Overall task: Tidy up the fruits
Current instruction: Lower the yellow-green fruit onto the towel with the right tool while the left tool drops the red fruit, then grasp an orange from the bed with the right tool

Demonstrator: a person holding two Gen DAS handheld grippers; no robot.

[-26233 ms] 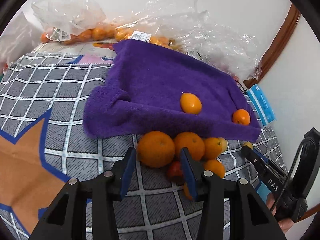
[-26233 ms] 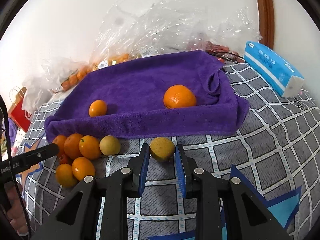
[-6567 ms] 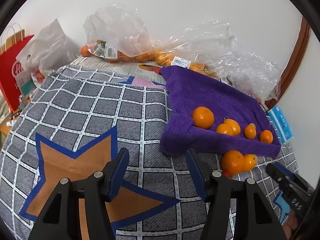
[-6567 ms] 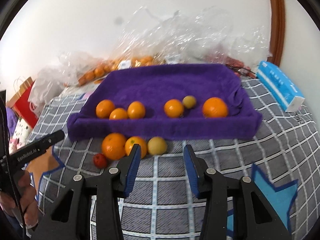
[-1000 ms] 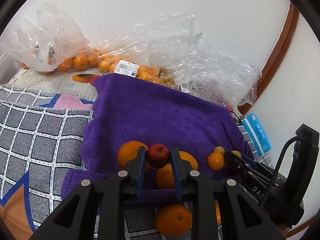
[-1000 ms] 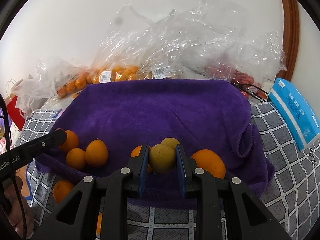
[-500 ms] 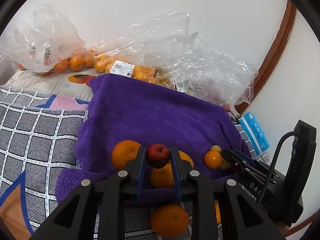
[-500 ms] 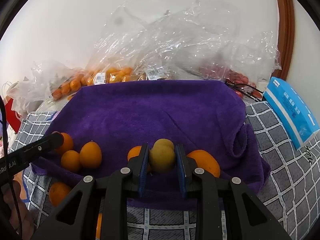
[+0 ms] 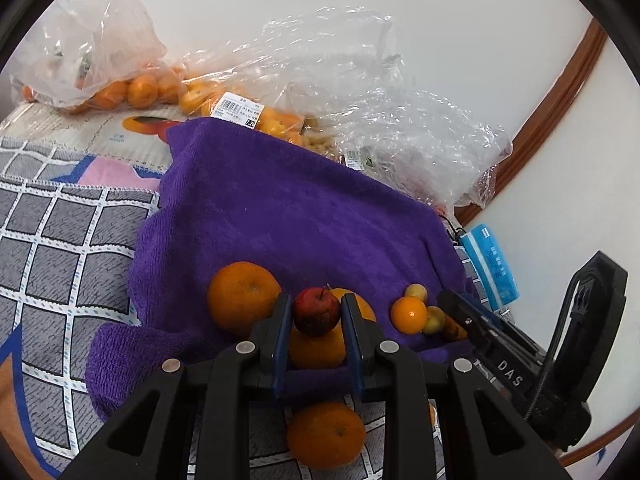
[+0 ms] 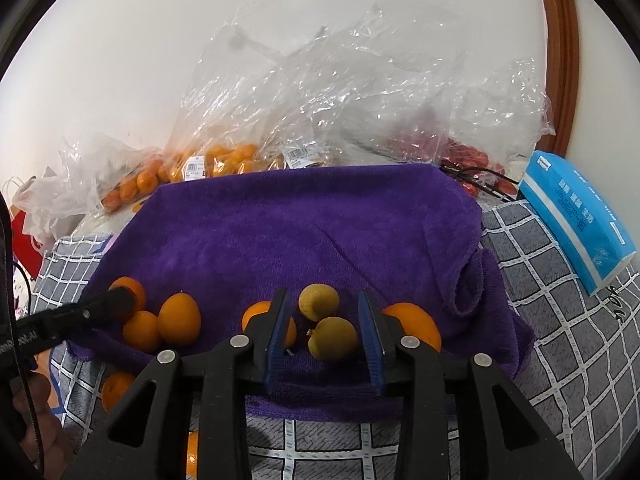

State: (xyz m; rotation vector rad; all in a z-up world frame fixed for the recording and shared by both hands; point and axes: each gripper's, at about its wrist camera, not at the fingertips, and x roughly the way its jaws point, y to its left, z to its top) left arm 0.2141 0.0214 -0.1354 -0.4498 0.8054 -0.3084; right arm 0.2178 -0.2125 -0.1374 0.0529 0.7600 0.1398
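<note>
— What is each gripper doing?

— The left gripper (image 9: 316,320) is clamped on a small red apple (image 9: 316,311), low in the centre of the left wrist view, above the near edge of the purple towel (image 9: 280,208). The right gripper (image 10: 324,334) has its jaws opening; a yellow-green fruit (image 10: 333,339) lies between them on the towel, and the pads stand clear of it on both sides.

— And around them?

— In the left view a big orange (image 9: 242,298) sits just left of the apple, another orange (image 9: 318,346) shows behind and below it, and a small orange (image 9: 409,315) with two little yellowish fruits lies to the right. One more orange (image 9: 326,434) rests off the towel on the grey checked cloth (image 9: 60,248), at the bottom of the frame.

— What surface is this?

— A grey cloth with white grid lines and a blue-edged star pattern. The towel is spread over it, and behind it clear plastic bags (image 10: 360,92) of fruit lean on a white wall. A brown wooden trim (image 10: 560,52) runs up at the upper right.

— Does one view add anything?

— The right view shows the blue tissue pack (image 10: 576,220) in full at the right edge, a second yellow-green fruit (image 10: 319,302) further back, and a hand at lower left. The left view alone shows the held apple.
</note>
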